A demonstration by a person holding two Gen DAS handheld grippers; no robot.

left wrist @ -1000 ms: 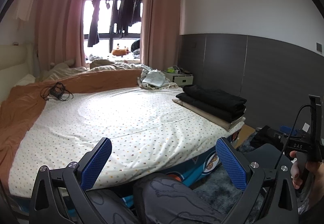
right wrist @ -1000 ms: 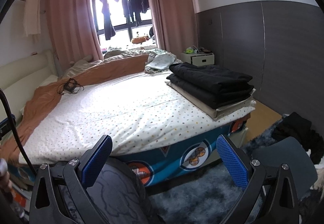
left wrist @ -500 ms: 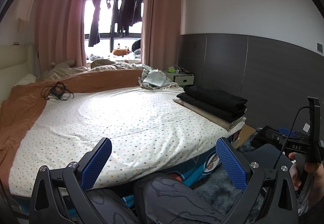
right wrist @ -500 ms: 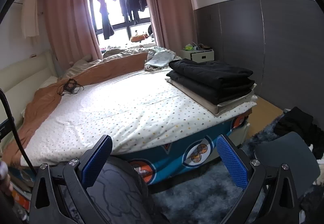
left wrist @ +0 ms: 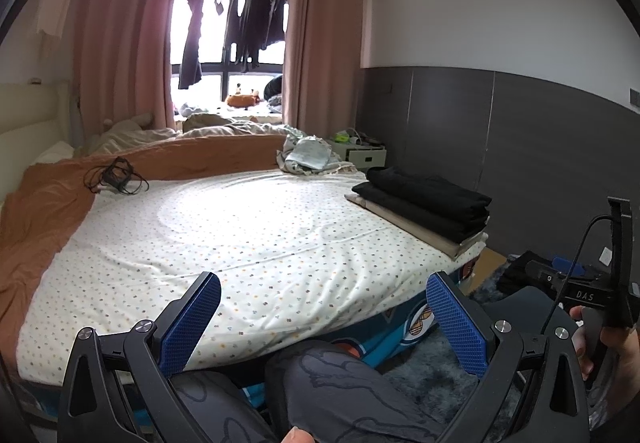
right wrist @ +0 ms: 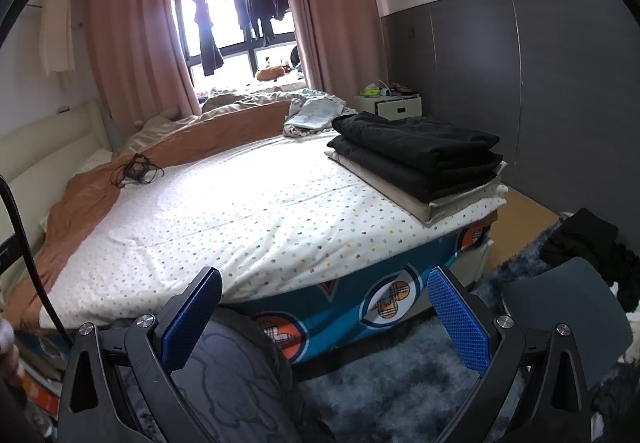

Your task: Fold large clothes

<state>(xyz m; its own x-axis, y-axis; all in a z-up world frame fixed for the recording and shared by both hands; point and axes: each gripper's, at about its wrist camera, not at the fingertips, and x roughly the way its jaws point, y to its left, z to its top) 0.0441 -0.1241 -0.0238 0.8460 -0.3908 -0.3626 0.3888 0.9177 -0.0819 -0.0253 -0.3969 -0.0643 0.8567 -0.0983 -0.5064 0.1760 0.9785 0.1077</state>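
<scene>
Both claws agape — left claw [left wrist: 323,317], right claw [right wrist: 324,313]

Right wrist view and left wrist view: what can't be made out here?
- Dark crumpled clothes on the floor: garment type unclear; a grey chair back covers the lower part.
- Folded black-and-beige clothes stack: piece count uncertain.
- Right gripper, left wrist view: fingertips cut off by the edge.
- Dark hanging clothes: backlit silhouettes.

Bed [right wrist: 256,227], dotted sheet: folded clothes stack [right wrist: 420,159] at right edge, black cable tangle [right wrist: 136,169], crumpled cloth [right wrist: 314,115] far end.
</scene>
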